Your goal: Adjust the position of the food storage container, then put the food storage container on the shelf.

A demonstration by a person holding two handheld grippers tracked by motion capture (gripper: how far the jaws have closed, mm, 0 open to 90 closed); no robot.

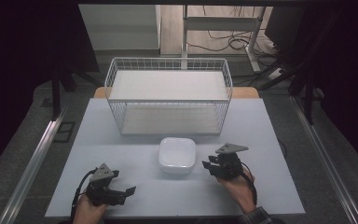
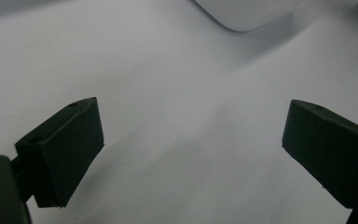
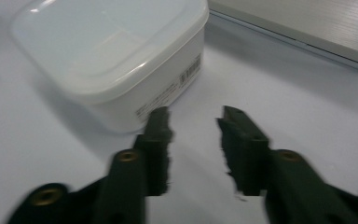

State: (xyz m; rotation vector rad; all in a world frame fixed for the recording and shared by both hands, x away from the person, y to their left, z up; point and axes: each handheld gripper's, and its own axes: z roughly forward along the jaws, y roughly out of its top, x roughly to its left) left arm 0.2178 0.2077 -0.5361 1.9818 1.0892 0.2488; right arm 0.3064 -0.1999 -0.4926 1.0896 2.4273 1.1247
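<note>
While both grippers hover low over the counter [image 1: 121, 135], the right gripper [image 1: 210, 166] is the nearer to the tub [image 1: 177, 155], which sits mid-counter just in front of the basket [image 1: 168, 95]. From the right gripper the tub lies just ahead and to the left, apart from the fingers [image 3: 157, 135], which stand partly open and hold nothing. The left gripper [image 1: 126, 192] is well apart from the tub, fingers [image 2: 65, 149] wide open and empty; the tub shows ahead and to its right. The tub is squarish, so no long axis governs the approach. Count: one tub with lid on, one basket, two grippers.
</note>
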